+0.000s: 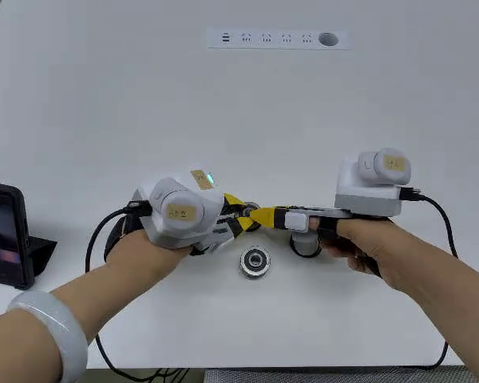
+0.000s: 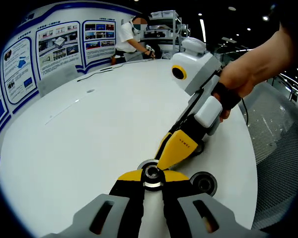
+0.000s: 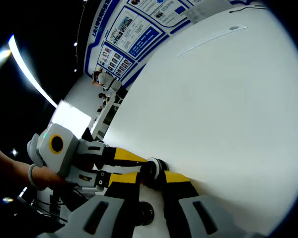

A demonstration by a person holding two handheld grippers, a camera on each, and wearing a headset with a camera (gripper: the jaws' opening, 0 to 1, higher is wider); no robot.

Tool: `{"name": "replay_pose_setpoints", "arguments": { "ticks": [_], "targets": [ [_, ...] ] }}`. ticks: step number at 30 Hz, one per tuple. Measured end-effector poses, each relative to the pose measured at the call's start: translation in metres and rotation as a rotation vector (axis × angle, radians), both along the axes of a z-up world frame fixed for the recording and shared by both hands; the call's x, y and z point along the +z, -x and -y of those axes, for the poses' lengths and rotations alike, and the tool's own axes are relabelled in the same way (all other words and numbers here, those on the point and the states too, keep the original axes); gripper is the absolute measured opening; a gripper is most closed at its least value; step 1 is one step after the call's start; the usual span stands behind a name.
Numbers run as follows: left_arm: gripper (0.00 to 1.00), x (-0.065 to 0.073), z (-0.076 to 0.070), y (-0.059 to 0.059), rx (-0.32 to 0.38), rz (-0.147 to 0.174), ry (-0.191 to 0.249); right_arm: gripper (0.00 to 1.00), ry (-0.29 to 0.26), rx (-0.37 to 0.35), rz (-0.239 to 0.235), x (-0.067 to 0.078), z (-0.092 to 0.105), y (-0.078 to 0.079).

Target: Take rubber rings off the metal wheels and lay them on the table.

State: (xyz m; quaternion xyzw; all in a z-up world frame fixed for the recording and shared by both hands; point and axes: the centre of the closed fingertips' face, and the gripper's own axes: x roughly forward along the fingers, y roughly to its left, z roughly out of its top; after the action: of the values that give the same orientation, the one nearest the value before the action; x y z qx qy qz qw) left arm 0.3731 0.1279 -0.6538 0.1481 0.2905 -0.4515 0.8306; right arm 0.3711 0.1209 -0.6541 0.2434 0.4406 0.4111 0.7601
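A small metal wheel [image 1: 251, 209] with a black rubber ring hangs just above the white table [image 1: 144, 96], caught between both grippers. From the left, my left gripper [image 1: 241, 217] is shut on the wheel [image 2: 152, 173]. My right gripper [image 1: 260, 215] comes in from the right, its yellow tips closed on the ring at the wheel's rim [image 3: 156, 168]. A second wheel [image 1: 255, 261] with its ring on lies flat on the table just in front. One loose black ring [image 1: 306, 247] lies under the right gripper.
A white power strip [image 1: 278, 38] lies at the far side of the table. A dark tablet on a stand [image 1: 1, 233] sits at the left edge. Black cables [image 1: 96, 239] trail from both grippers toward the near table edge.
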Motion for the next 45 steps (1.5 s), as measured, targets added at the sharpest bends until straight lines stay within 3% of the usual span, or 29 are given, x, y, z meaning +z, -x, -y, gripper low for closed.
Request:
{"name": "replay_pose_setpoints", "arguments": {
  "ticks": [12, 25, 34, 45],
  "targets": [
    [0.13, 0.0, 0.0, 0.001, 0.0, -0.001, 0.002, 0.2, -0.041, -0.028, -0.045, 0.002, 0.0, 0.007],
    [0.13, 0.0, -0.001, 0.001, 0.0, 0.0, 0.004, 0.19, -0.051, -0.034, -0.026, 0.007, 0.002, 0.007],
    [0.13, 0.0, 0.0, 0.001, 0.001, -0.001, 0.003, 0.28, -0.035, -0.043, 0.013, 0.005, 0.0, -0.007],
    [0.13, 0.0, -0.001, 0.001, 0.002, 0.001, 0.007, 0.28, -0.032, -0.018, 0.008, 0.004, -0.008, -0.008]
  ]
}}
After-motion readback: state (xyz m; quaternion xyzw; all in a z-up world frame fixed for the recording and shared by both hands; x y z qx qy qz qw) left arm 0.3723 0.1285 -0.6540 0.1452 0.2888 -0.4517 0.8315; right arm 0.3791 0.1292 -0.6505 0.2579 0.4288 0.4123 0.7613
